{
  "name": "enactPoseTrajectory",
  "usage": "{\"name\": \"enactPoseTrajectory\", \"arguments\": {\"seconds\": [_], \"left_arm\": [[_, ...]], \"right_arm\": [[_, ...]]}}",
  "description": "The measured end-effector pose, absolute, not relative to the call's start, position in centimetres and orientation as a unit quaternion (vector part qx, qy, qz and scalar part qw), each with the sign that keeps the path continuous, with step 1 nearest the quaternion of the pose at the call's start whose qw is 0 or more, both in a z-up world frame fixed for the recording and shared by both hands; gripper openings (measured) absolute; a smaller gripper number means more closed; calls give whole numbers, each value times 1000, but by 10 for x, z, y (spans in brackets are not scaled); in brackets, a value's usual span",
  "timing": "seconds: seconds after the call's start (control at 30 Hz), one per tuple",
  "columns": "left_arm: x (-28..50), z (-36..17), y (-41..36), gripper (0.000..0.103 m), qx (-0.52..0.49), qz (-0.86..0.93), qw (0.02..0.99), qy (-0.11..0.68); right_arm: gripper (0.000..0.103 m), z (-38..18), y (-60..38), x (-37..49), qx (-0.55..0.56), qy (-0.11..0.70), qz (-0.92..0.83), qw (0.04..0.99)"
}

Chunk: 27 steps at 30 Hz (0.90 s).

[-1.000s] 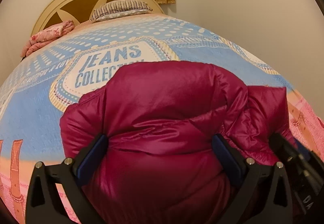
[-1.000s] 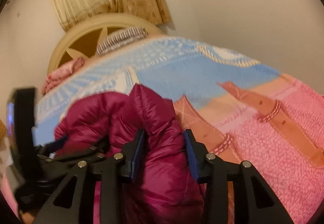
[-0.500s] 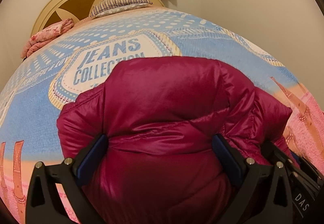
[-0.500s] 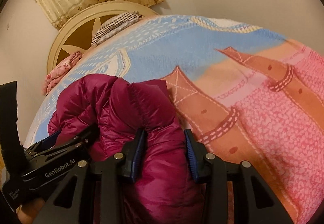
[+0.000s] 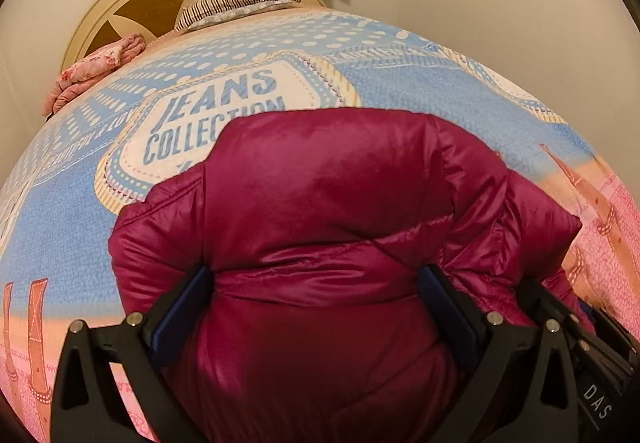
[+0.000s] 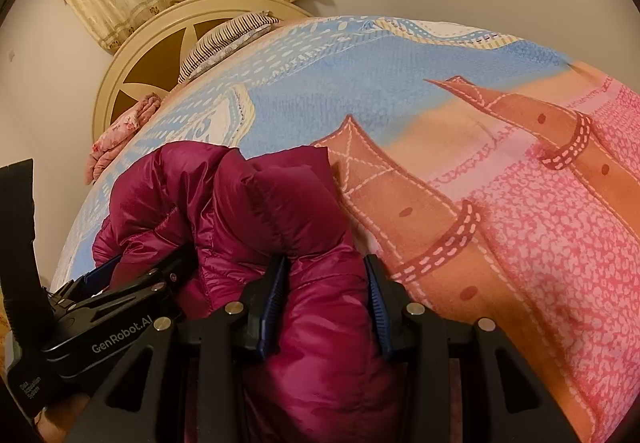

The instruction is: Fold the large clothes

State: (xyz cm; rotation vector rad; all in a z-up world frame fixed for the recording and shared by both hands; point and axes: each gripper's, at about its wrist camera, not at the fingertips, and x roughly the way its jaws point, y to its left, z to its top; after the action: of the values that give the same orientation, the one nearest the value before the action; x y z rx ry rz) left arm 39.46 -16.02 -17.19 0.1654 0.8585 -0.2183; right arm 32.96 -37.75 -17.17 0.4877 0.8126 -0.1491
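Note:
A magenta puffer jacket lies bunched on the bed. It fills the lower middle of the left wrist view and the lower left of the right wrist view. My left gripper has its jaws wide apart with a thick fold of the jacket bulging between them. My right gripper is shut on a narrower padded fold at the jacket's right edge. The left gripper's body shows at the lower left of the right wrist view. The jacket's lower part is hidden under the grippers.
The bed's blue, orange and pink blanket, printed "JEANS COLLECTION", lies under the jacket. A striped pillow and a folded pink cloth sit by the cream headboard. A wall runs along the bed's right side.
Both grippers have come lower and nearer the blanket with the jacket still in them. The right view has swung so that more of the orange and pink blanket shows.

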Motion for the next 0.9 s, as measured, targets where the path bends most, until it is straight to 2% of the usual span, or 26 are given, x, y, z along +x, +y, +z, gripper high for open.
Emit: {"name": "enactPoseTrajectory", "arguments": {"seconds": [0.47, 0.57, 0.7, 0.8, 0.9], "left_arm": [[395, -171, -159, 103, 79, -108, 898, 420], [387, -164, -150, 103, 65, -128, 895, 423], [357, -146, -102, 103, 2, -152, 903, 401], [336, -144, -72, 103, -20, -158, 907, 389], [324, -156, -47, 103, -47, -170, 900, 398]], "right_arm": [[42, -174, -382, 330, 254, 387, -60, 885], [50, -175, -388, 328, 279, 380, -30, 881], [72, -172, -389, 325, 296, 379, 28, 876], [81, -168, -393, 323, 309, 387, 72, 866], [85, -165, -392, 324, 305, 403, 97, 857]]}}
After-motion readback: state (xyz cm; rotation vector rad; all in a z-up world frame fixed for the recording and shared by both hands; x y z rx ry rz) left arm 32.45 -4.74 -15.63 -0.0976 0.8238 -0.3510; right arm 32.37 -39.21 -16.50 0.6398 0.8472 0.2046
